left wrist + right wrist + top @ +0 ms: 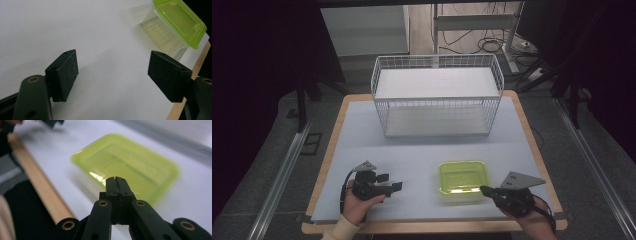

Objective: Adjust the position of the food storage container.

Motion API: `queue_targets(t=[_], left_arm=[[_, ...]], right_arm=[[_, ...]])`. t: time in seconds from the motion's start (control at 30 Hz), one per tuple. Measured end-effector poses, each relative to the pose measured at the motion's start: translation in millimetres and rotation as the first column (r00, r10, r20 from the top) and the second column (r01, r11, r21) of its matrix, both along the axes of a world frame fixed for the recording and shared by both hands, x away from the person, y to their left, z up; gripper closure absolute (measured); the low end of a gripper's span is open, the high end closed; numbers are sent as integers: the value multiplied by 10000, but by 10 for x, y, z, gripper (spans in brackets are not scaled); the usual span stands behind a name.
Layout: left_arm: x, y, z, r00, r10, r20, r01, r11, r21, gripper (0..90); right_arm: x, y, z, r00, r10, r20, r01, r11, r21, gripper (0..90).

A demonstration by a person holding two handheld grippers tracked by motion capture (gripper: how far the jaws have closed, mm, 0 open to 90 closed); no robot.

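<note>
High view is showing the left tool point(393, 182) resting with jaws spread wide over the desk point(362, 150), and the right tool point(485, 190) sitting pinched together, its tip just beside the green tub point(462, 177). A wire basket point(437, 95) is standing at the far edge.

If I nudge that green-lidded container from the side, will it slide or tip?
Likely slide. The container is low and wide, sitting flat on the smooth table cover, so tipping seems unlikely. It looks empty through the clear wall, so probably light and may skate away easily. The glossy plastic could be slippery for the jaws; the right gripper is shut, close to its edge.
</note>
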State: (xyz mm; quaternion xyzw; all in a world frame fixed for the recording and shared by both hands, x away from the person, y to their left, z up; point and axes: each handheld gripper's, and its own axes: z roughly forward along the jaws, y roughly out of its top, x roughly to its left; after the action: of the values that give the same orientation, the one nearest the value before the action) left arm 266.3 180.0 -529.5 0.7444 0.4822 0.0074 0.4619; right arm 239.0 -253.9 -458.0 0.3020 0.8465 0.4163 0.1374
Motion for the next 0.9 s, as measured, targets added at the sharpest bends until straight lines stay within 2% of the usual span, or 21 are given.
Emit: queue_targets(t=[0.1, 0.17, 0.2, 0.23, 0.27, 0.3, 0.33, 0.37, 0.47, 0.5, 0.57, 0.77, 0.9], left_arm=[[3, 2, 4, 10000, 61, -59, -62, 10000, -72, 237], [6, 5, 3, 10000, 72, -67, -72, 9999, -85, 237], [6, 5, 3, 10000, 72, -67, -72, 9999, -85, 237], [4, 4, 4, 10000, 68, -66, -69, 10000, -70, 237], [4, 3, 3, 10000, 62, -59, -63, 10000, -62, 237], [5, -3, 2, 10000, 52, -62, -52, 10000, -46, 237], [5, -3, 2, 10000, 52, -62, -52, 10000, -46, 237], [5, -5, 1, 10000, 18, -53, -19, 10000, -44, 237], [2, -8, 4, 10000, 8, -49, -9, 10000, -39, 237], [3, -7, 3, 10000, 11, -46, -11, 10000, -34, 237], [4, -5, 0, 10000, 16, -69, -16, 10000, -44, 237], [3, -7, -5, 10000, -19, -64, 19, 10000, -19, 237], [5, -10, -8, 10000, -24, -71, 24, 10000, 2, 237]], right_arm=[[62, -171, 49, 9965, -811, 182, 804, 9960, 396, 896], [125, -306, 51, 9888, -1467, 281, 1448, 9875, 626, 895], [125, -306, 51, 9888, -1467, 281, 1448, 9875, 626, 895], [182, -418, 27, 9792, -2012, 251, 1987, 9768, 800, 895], [182, -418, 27, 9792, -2012, 251, 1987, 9768, 800, 895], [247, -517, -27, 9669, -2540, 245, 2514, 9647, 789, 895], [247, -517, -27, 9669, -2540, 245, 2514, 9647, 789, 895], [304, -570, -91, 9617, -2743, 2, 2737, 9596, 660, 896], [355, -601, -173, 9588, -2828, -269, 2838, 9576, 492, 895], [393, -595, -240, 9598, -2748, -577, 2771, 9602, 355, 895], [417, -561, -290, 9635, -2565, -765, 2588, 9657, 218, 895], [446, -431, -405, 9700, -2076, -1261, 2068, 9782, -195, 895], [452, -353, -466, 9733, -1801, -1426, 1770, 9836, -340, 895]])
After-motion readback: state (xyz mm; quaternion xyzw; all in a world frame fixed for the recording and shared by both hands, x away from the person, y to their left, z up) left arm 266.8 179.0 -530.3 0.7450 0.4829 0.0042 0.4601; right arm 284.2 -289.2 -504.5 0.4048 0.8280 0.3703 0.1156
